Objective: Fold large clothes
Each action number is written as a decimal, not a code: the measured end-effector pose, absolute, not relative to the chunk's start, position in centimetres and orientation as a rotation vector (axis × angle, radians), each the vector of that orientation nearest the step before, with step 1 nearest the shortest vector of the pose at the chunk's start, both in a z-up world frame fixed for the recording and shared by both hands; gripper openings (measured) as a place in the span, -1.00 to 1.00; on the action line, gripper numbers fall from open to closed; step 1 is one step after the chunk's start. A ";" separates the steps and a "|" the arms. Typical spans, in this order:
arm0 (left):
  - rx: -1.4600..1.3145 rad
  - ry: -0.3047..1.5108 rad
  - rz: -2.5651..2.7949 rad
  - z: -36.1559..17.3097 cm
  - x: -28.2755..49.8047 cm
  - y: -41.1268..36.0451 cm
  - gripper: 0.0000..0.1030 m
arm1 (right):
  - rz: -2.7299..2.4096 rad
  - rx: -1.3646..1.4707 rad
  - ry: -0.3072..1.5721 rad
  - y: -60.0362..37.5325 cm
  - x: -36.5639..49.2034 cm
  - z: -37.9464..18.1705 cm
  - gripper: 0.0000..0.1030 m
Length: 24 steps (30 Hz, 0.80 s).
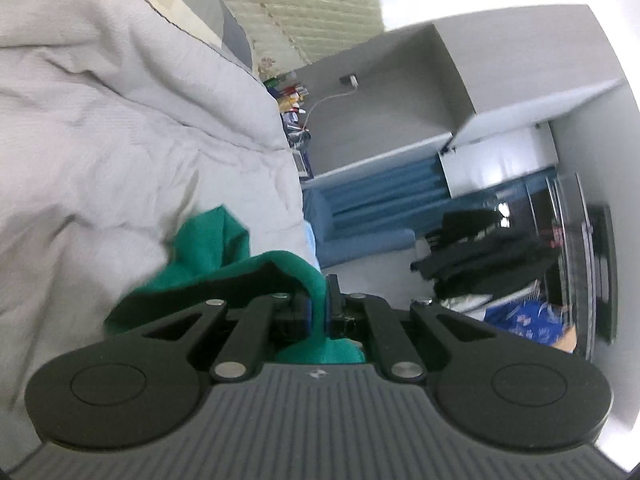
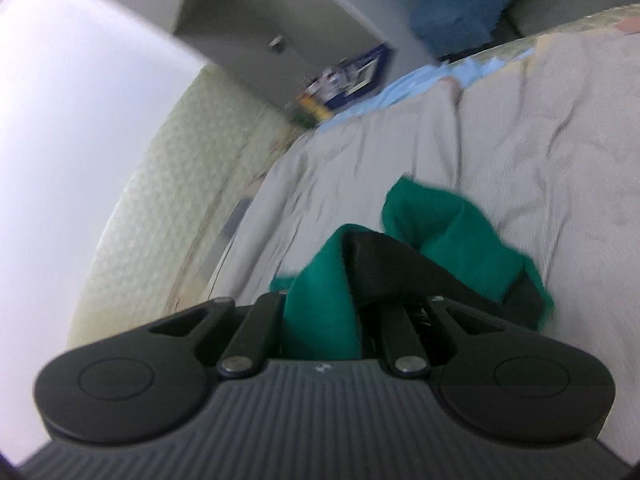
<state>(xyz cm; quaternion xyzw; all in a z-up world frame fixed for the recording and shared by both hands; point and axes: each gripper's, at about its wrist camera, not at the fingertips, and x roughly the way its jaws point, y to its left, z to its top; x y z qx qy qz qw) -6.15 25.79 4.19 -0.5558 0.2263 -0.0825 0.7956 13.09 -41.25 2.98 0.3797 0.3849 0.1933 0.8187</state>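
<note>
A green garment with a black band hangs bunched over a bed covered in grey bedding. My left gripper is shut on a fold of the green garment, which runs down between its blue pads. In the right wrist view the same green garment drapes from my right gripper, which is shut on it where the green cloth and the black band meet. Both views are tilted and blurred. The fingertips of the right gripper are hidden by the cloth.
Grey bedding fills the bed, with a quilted pale green mattress edge beside it. A light blue cloth lies at the far end. A blue sofa, dark clothes and a cluttered shelf stand beyond.
</note>
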 end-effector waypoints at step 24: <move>-1.025 0.627 -0.008 -11.5 20.7 26.9 -0.86 | 0.194 1.056 0.921 -39.1 33.7 -15.7 -0.75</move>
